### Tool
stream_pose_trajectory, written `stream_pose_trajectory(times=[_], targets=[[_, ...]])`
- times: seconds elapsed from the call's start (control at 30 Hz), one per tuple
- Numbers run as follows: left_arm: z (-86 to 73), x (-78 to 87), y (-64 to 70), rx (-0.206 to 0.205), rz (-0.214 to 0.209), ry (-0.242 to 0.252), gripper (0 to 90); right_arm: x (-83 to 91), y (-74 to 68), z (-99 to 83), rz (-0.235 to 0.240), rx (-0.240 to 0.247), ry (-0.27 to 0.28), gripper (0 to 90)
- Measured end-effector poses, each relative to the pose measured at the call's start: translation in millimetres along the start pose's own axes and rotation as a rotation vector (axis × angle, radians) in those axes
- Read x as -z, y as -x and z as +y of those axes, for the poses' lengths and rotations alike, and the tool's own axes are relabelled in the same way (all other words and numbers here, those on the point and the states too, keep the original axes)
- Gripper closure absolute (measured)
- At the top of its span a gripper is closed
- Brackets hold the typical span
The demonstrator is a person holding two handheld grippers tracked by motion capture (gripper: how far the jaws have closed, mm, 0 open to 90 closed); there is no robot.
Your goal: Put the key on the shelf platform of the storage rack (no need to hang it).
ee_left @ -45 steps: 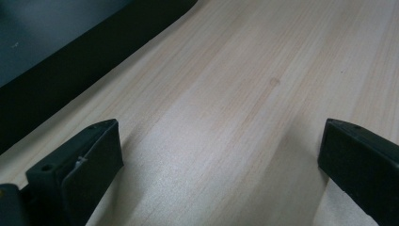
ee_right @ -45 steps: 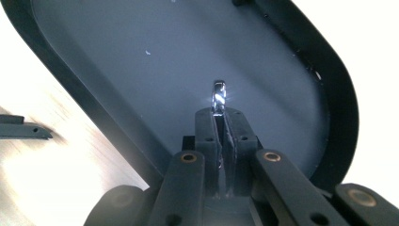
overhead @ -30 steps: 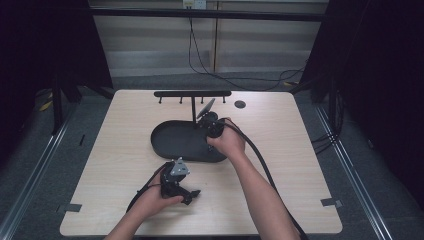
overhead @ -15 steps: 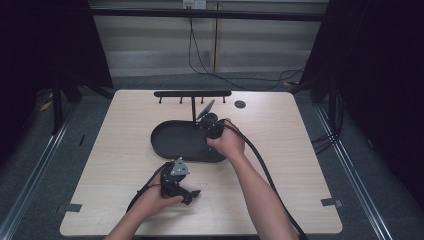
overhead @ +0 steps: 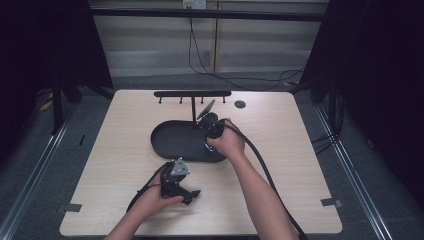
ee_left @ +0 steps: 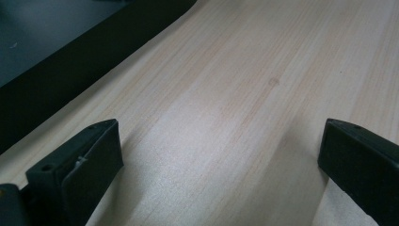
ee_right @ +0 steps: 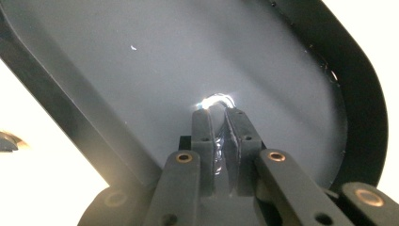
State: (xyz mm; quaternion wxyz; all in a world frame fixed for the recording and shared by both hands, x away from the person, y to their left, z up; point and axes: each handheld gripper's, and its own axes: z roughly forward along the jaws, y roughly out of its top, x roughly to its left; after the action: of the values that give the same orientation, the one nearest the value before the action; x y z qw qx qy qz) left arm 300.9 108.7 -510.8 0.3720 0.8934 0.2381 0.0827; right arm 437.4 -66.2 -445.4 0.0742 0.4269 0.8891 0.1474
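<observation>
A black oval tray (overhead: 175, 142) lies in the middle of the wooden table (overhead: 115, 130). My right gripper (overhead: 207, 121) hangs over the tray's right end, held by a hand. In the right gripper view the tray's grey floor (ee_right: 141, 70) lies below my right gripper (ee_right: 217, 113), whose jaws are shut on a small shiny curved piece (ee_right: 217, 99). It glints too much to tell what it is. My left gripper (overhead: 189, 195) rests low near the table's front edge. In its own view my left gripper (ee_left: 221, 136) stands wide open over bare wood, with nothing between the jaws.
A black T-shaped stand (overhead: 192, 94) with several small pegs rises at the tray's far edge. A small dark round spot (overhead: 240, 104) lies on the table to its right. The tray's rim (ee_left: 80, 61) runs beyond the left gripper. Cables trail from both grippers.
</observation>
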Motion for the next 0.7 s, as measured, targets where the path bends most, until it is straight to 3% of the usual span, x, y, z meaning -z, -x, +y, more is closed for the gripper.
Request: stream_pose_trajectory(times=[0.37, 0.7], targets=[[0.0, 0.1, 0.0, 0.000, -0.001, -0.001, 0.0, 5.0, 3.5, -4.3, 0.017, -0.015, 0.013, 76.4], [0.0, 0.0, -0.1, 0.000, -0.001, -0.001, 0.0, 15.3, 2.9, -8.9, 0.031, -0.033, 0.062, 55.8]])
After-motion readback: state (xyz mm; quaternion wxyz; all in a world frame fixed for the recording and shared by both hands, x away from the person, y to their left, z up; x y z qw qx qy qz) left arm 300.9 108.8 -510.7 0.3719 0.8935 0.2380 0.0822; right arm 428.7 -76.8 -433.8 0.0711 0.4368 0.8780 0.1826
